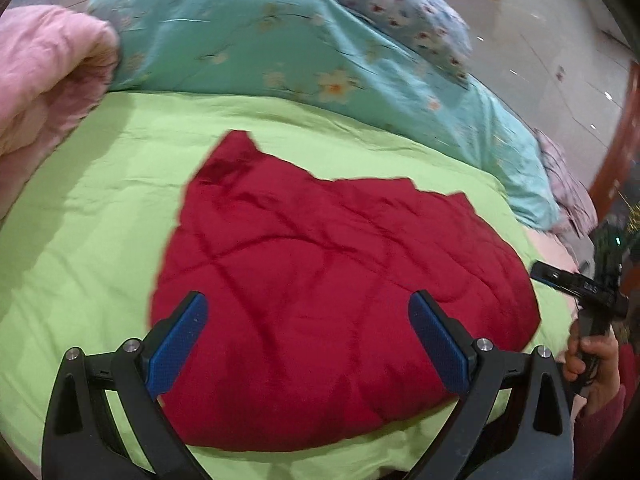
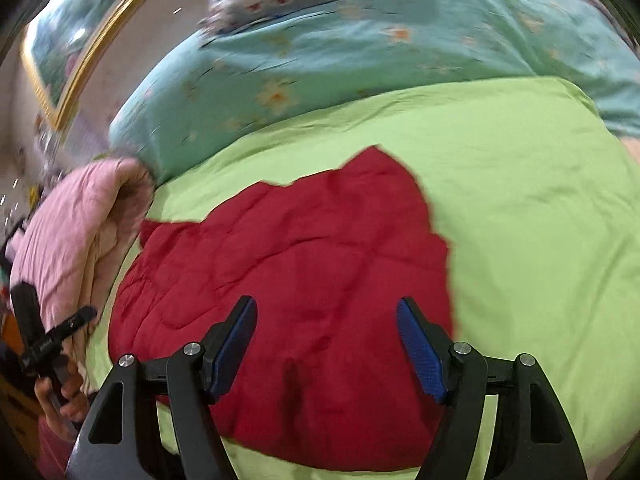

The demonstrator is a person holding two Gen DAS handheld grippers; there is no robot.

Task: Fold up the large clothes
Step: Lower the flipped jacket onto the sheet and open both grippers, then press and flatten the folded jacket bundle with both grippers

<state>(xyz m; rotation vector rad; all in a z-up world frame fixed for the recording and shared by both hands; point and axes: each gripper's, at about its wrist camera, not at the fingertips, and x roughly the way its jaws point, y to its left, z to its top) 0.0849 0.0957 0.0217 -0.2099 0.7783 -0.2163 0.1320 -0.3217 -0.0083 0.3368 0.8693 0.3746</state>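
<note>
A: Item one: red quilted garment (image 1: pixel 320 280), lying bunched in the centre of both wrist views on the green bedsheet (image 1: pixel 100 220). We hold none of it.

B: Item two: left gripper (image 1: pixel 308 332), jaws spread wide with nothing between the blue pads (image 1: pixel 180 344), hovering over the garment's near half. Item three: right gripper (image 2: pixel 326 344), jaws partly apart, also empty; its pads do not touch the cloth.

A: Surroundings: pink quilt (image 1: pixel 44 80) at upper left of the left view, teal floral duvet (image 1: pixel 248 40) across the top, patterned pillow (image 1: pixel 404 12) above that.

B: Our judgement on the step: we are between folds. The outline is uneven, with a peak at the far edge, so we should pick two matching corners, pinch only the top layer, and carry both sides over together to keep the edges aligned.

A: And smooth the wrinkles first, or the next crease will set crooked.
</note>
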